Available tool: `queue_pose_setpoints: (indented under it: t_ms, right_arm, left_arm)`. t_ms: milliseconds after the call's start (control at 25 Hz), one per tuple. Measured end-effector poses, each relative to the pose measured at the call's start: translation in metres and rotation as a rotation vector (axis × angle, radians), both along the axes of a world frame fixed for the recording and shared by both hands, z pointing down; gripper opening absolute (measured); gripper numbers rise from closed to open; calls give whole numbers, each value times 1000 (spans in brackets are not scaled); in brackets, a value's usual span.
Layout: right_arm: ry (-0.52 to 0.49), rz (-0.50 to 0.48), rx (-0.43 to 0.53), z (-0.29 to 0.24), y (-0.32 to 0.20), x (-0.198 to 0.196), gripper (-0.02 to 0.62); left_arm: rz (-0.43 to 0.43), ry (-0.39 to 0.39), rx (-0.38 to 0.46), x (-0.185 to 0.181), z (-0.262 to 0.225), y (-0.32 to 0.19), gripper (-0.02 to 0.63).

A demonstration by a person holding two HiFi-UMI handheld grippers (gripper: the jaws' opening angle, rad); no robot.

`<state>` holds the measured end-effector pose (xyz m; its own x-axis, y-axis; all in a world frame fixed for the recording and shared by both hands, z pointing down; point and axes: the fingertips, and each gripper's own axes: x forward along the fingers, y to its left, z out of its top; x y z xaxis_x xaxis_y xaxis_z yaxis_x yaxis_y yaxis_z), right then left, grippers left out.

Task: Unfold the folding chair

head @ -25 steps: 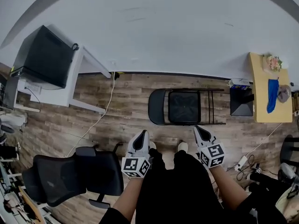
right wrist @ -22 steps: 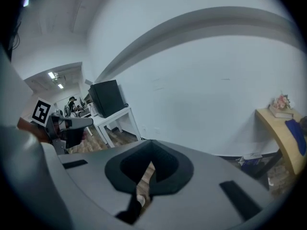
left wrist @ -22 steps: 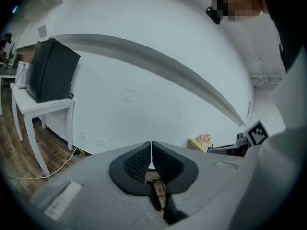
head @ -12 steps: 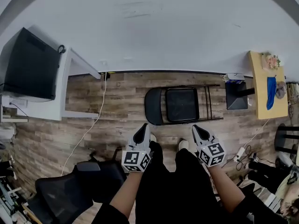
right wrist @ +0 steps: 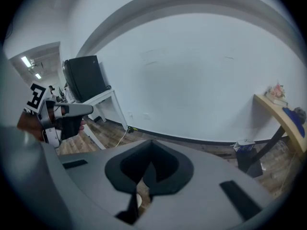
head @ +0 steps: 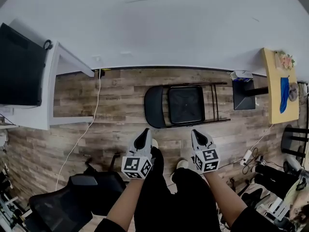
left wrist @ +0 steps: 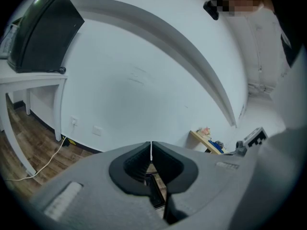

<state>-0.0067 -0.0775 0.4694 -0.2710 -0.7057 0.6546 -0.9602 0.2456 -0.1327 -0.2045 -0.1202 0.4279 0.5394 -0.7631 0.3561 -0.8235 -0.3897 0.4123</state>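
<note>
Looking steeply down on black metal-framed folding chair with padded seat (head: 182,105), lying folded flat on brown wood-plank floor (head: 120,95). Rounded backrest end pointing left, leg tubes pointing right, near the base of plain white wall (head: 159,28). Not yet unfolded.

Holding left gripper (head: 143,135) out ahead of the body on a bare forearm. Forearm rising from the head view's bottom edge, nose tilting down toward the chair's near edge, marker cube facing up. Jaws pressing together, gripping nothing.

Holding right gripper (head: 197,135) in mirrored pose beside it, tip stopping just short of the chair's near rail, not touching. Jaws likewise closing tight on nothing.

Carrying both grippers side by side and apart, one on each side of dark-trousered legs, white shoe (head: 181,164) peeking out between.

Noting around:
- white desk (head: 58,88) bearing black flat monitor (head: 17,66) at left
- black mesh office chair (head: 72,202) at lower left
- yellow wooden shelf (head: 276,88) at right
</note>
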Motion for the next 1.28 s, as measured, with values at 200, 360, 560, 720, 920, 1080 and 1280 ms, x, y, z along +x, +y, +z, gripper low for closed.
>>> queue_pose_setpoints:
  t_ms: [200,360,560,720,920,1080,1280]
  right_arm:
    - [-31,-44,-66,109,28,-1,-3]
    - [-53,-36,-108,203,51,16,-3]
    - [-76,-19,-117,316,52,31,-3]
    - [-87,-10,-73,406,22,32,-5]
    - [-106,12,-41,505,-31,29,-4]
    - [-128,-29,27,554,-65,21,-3]
    - [-185,-28,-52,626,-81,11,-3]
  left_arm:
    - [-20,-51,-44,-6,89,12,20]
    - [-17,-95,-53,-1,175,21,20]
    - [1,-144,-22,1,276,15,20]
    - [-46,-116,-14,-6,356,-5,20]
    - [-36,-103,41,-5,452,-39,20]
    - [-49,-95,69,-12,518,-61,20]
    - [-90,-88,76,-22,589,-58,20]
